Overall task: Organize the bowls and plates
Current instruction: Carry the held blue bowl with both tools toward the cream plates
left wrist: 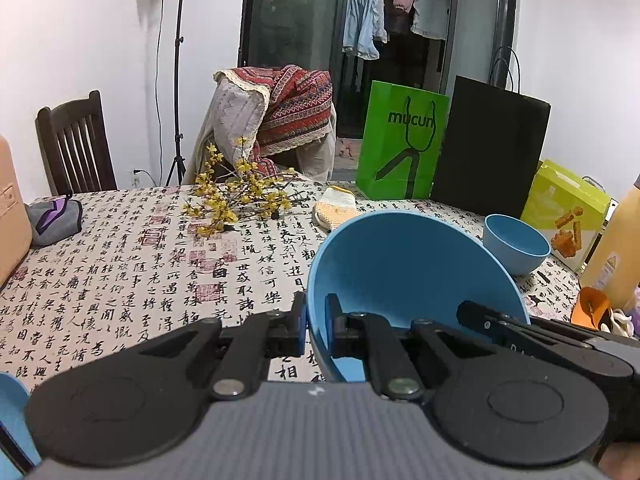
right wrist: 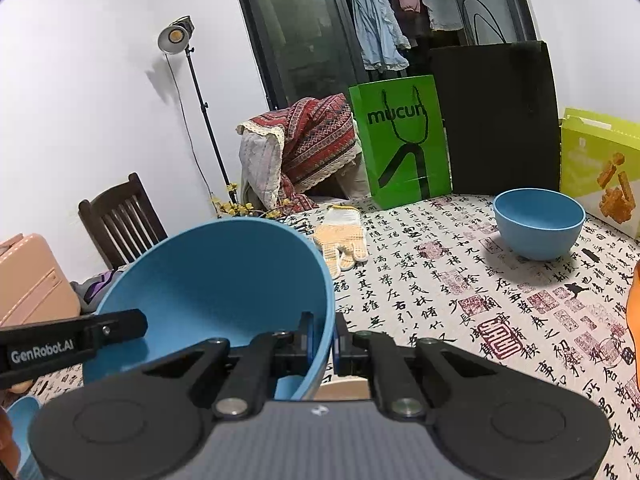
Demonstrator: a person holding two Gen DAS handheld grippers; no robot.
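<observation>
A large blue bowl [left wrist: 400, 272] [right wrist: 224, 280] is tilted with its opening toward the cameras, over the calligraphy-print tablecloth [left wrist: 120, 280]. My left gripper [left wrist: 316, 316] is shut on its left rim. My right gripper [right wrist: 322, 336] is shut on its right rim; one of its fingers [left wrist: 480, 320] shows inside the bowl in the left wrist view. A smaller blue bowl [left wrist: 516, 244] [right wrist: 538, 222] stands upright at the far right of the table. Part of another blue item [right wrist: 20, 412] shows at the lower left edge.
A green paper bag [right wrist: 400, 148], a black bag [right wrist: 496, 120] and a yellow-green box [right wrist: 600, 168] line the table's far edge. A knit glove [right wrist: 340, 236], yellow flower twigs [left wrist: 236, 196] and a pink case [right wrist: 32, 280] lie left of them.
</observation>
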